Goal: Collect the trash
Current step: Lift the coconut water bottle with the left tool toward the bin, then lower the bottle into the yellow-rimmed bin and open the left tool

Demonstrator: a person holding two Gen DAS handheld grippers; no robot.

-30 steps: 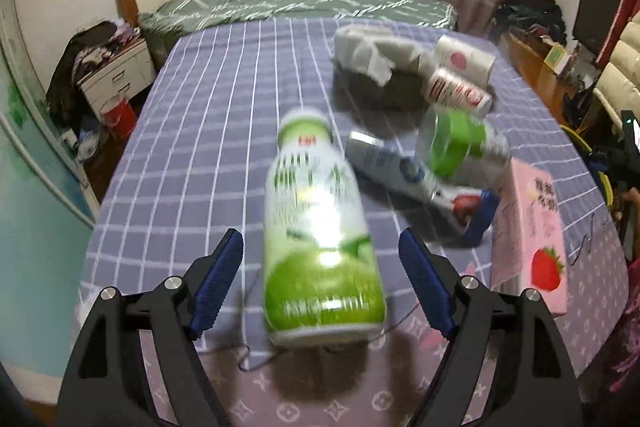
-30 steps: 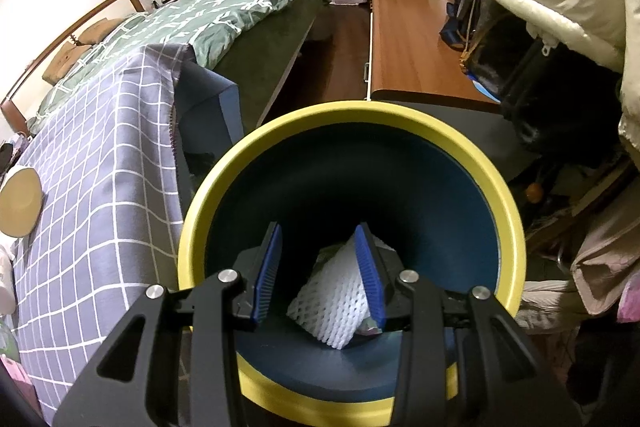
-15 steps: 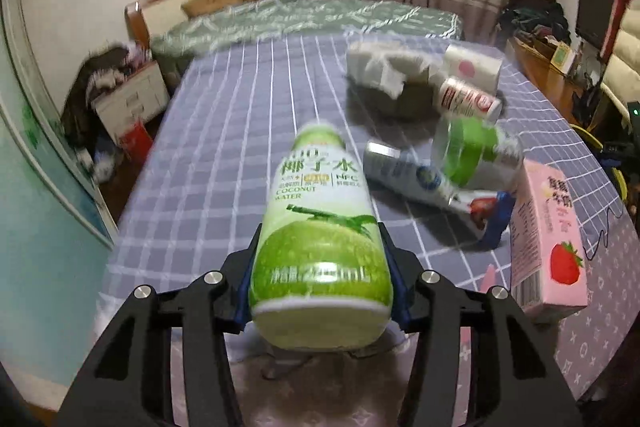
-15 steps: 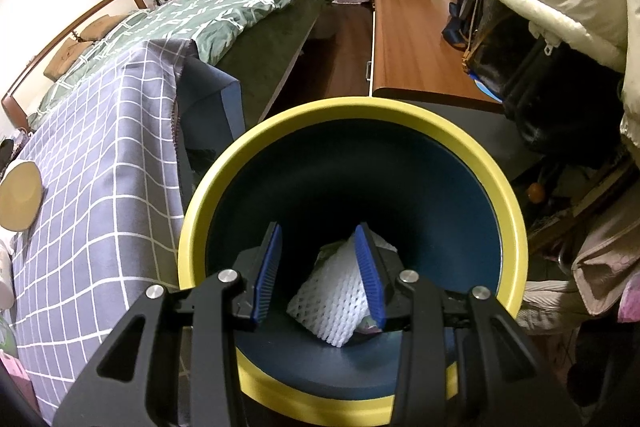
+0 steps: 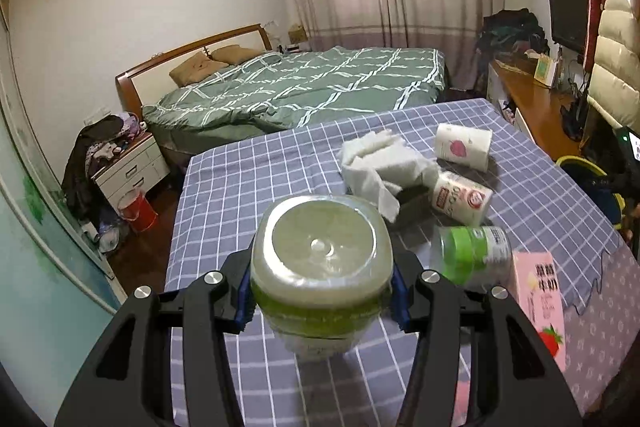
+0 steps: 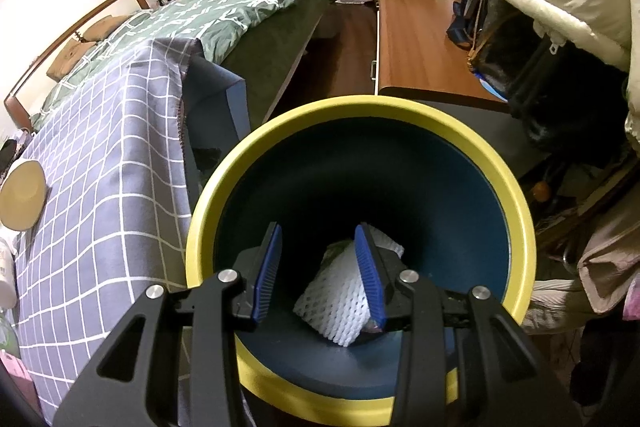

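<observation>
Bedroom, green quilted bed [image 5: 304, 87] at the back, pink curtains behind it; near side taken up by a table under a grey-blue checked cloth [image 5: 248, 179]. Left gripper [image 5: 322, 293] clamped on a green-labelled coconut water bottle [image 5: 320, 267], blue pads pressed against both its sides, bottle's base turned toward the camera and held clear above the cloth. Trash on the cloth toward its right edge: crumpled white foam sheets [image 5: 380, 163], a white paper cup with a pink print [image 5: 464, 145] lying on its side farther back, a white bottle with red label [image 5: 460, 197] on its side just beside the foam, a clear bottle with a green band [image 5: 472, 253] nearer, and a pink strawberry milk carton [image 5: 540, 307] at the near right edge. Right gripper [image 6: 318, 269] hangs over the mouth of a yellow-rimmed dark blue bin [image 6: 516, 211] standing beside the table's draped edge; jaws partly apart, nothing between the pads. White foam fruit net [image 6: 340, 303] lies at the bin's bottom.
</observation>
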